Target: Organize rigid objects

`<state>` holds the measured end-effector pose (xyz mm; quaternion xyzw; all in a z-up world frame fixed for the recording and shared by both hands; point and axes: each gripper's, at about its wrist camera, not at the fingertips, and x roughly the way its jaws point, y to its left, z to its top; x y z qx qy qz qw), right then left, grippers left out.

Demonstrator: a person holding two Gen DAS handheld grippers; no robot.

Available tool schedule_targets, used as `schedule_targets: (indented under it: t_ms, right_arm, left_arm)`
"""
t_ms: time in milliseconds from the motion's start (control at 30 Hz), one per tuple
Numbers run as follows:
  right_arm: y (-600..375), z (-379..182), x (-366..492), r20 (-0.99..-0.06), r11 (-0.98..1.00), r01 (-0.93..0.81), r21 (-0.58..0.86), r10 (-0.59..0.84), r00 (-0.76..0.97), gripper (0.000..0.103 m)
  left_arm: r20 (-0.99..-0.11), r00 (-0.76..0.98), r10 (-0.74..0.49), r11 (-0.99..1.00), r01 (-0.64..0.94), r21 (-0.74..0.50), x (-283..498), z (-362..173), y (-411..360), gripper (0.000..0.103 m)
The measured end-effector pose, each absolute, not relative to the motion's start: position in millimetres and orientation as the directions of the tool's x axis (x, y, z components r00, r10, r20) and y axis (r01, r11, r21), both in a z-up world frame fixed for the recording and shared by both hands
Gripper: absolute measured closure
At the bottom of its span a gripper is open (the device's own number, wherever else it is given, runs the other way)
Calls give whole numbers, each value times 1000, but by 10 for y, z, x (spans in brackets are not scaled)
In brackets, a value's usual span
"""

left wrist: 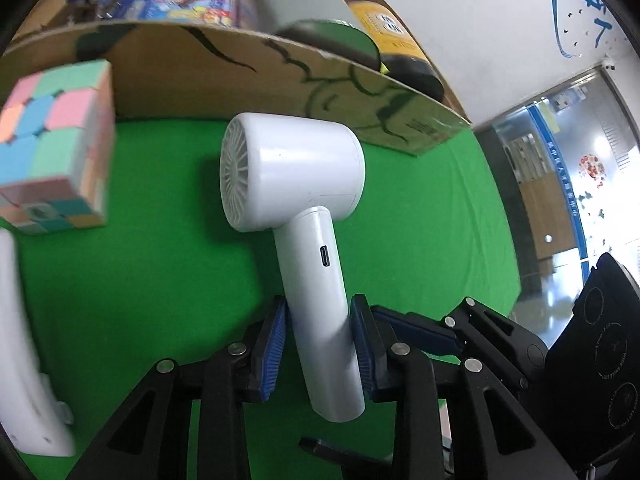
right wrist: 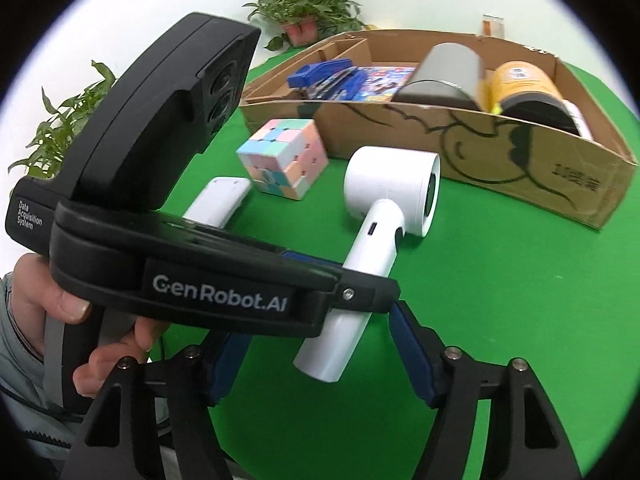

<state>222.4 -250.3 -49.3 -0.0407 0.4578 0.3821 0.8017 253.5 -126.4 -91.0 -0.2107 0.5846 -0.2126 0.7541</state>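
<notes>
My left tongs (left wrist: 319, 344) clamp the white dryer's (left wrist: 296, 184) handle, the dryer lying on the green cloth (left wrist: 168, 280) before the cardboard box (left wrist: 248, 72). My right tongs (right wrist: 320, 364) hover apart just behind. One pastel cube (right wrist: 282, 158) and one white remote (right wrist: 218, 200) lie left. Potted plants (right wrist: 304, 12) line the white wall.

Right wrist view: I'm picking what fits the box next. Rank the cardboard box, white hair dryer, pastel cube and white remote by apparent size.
1. cardboard box
2. white hair dryer, nearer the camera, so somewhat flattered
3. and 4. pastel cube and white remote: unranked, since the left tongs hide part of the remote.
</notes>
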Motion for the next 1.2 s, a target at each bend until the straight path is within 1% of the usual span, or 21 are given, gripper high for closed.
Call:
schedule_targets:
  t_ms: [67,167,233,333,400,467,533,600,700,867,900,933,967,1000,1033,1067,1100,1200]
  right_arm:
    - [-2531,-487,2260,-773,724,-640,258,552,313,43]
    - [-2621,-503,2258,-797,755,-616,224,506,329,52]
    - [-2668,-516,2259,-803,765,-605,219,494,333,53]
    - [-2721,-544,2237,-817,782,-591,200,466,340,54]
    - [-2734,-566,2219,-824,786,-584,201,459,334,57]
    - [-2714,-585,2204,-825,785,-583,210,462,325,63]
    - [-2669,-609,2194,-827,779,-587,219,467,311,66]
    - [-2602,-625,2183,-827,776,-590,223,471,307,66]
    - [-2580,-607,2186,-821,775,-592,221,475,316,66]
    - [-2693,-483,2238,-775,797,-559,231,498,390,66]
    - [-2696,-464,2243,-763,793,-560,240,511,396,65]
    - [-2697,-431,2258,-745,778,-571,261,539,393,60]
    - [-2688,-406,2265,-733,769,-580,270,555,393,47]
    - [-2659,-363,2264,-716,762,-589,270,568,406,38]
    - [-2615,-333,2258,-701,755,-598,268,579,417,22]
    - [-2586,-308,2254,-689,748,-607,268,589,423,20]
    - [-2515,-283,2259,-676,736,-623,265,602,425,20]
    - [-2176,-210,2337,-683,698,-685,209,605,408,20]
  left_arm:
    - [-775,208,-597,799,64,-598,2532,-958,-1322,74]
    - [-767,190,-613,788,82,-610,2503,-974,-1423,72]
    - [-744,172,-646,762,86,-642,2480,-1015,-1472,57]
    - [-733,179,-656,754,99,-650,2429,-1021,-1546,43]
    - [-742,175,-647,762,117,-637,2421,-1009,-1589,42]
    - [-745,175,-644,765,128,-631,2409,-1018,-1637,42]
    - [-739,179,-650,760,120,-639,2421,-1019,-1680,42]
    - [-739,185,-648,761,109,-640,2413,-1021,-1680,42]
    - [-757,221,-615,787,117,-605,2436,-908,-1573,42]
    - [-753,347,-560,824,141,-548,2415,-569,-1187,42]
    - [-753,383,-536,839,140,-526,2413,-479,-1072,38]
    - [-751,416,-513,851,135,-507,2401,-398,-949,30]
    - [-747,442,-497,859,129,-496,2401,-340,-852,26]
    - [-740,471,-480,865,116,-488,2411,-281,-739,21]
    - [-732,500,-464,869,95,-486,2432,-226,-587,21]
    - [-728,512,-456,869,81,-488,2416,-191,-447,21]
    - [-726,528,-441,870,53,-491,2458,-168,-310,21]
    - [-722,535,-438,864,28,-503,2639,-202,-90,21]
